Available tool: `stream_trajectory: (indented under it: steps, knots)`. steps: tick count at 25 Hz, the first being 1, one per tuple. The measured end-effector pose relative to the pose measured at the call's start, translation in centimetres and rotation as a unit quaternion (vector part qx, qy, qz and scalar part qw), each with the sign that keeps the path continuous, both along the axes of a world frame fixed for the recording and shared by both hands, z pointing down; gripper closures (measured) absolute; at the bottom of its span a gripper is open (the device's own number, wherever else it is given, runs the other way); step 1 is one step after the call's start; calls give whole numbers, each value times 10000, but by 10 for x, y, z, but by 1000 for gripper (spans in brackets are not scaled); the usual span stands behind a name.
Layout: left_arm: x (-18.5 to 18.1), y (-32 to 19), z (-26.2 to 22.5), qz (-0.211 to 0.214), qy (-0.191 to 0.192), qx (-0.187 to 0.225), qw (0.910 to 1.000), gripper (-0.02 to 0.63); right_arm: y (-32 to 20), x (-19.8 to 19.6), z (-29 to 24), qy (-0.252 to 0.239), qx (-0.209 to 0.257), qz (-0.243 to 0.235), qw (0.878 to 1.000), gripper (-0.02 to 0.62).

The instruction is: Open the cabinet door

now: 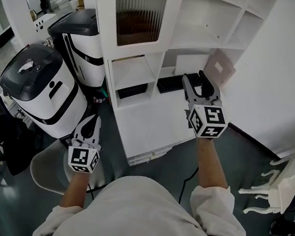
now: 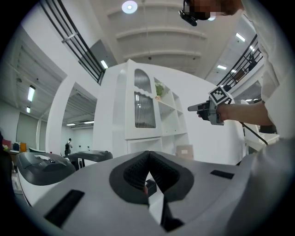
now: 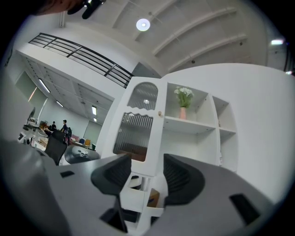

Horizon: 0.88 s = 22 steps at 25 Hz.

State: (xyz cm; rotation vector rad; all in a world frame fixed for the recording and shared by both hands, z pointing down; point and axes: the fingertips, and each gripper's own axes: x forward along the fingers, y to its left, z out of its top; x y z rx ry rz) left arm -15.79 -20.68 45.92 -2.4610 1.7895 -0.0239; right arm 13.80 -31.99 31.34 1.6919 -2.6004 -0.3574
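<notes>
Two grey grippers: the left gripper (image 2: 148,156) has ribbed black pads (image 2: 133,173) clenched together, empty. The right gripper (image 3: 147,166) stands spread, empty, clear of the white cabinet door (image 3: 138,133): ribbed glass, scalloped frame, small round knob (image 3: 160,113).

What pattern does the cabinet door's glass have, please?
The glass is vertically ribbed; best in right gripper view.

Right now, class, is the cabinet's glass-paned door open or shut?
Shut. The cabinet door lies flush with the cabinet front in both gripper views, its knob edge against the shelves, no gap showing.
</notes>
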Motion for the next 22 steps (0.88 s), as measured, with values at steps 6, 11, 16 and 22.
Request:
stream_trajectory:
  steps: [6,11,16,22]
  knots:
    - [-3,3,0,-81,17,-3,10000,607,-14,1,-21,58,121,16,9999,374]
    - [-7,5,0,-168,14,-8,9999,607,-27,-1,-36,98,205,2,9997,376]
    - [-2,8,1,-258,11,-38,9997,607,-41,4,-54,155,313,-42,9994,377]
    - [-19,11,5,-396,38,-50,9992,607,-62,-14,-83,186,538,-67,9984,380]
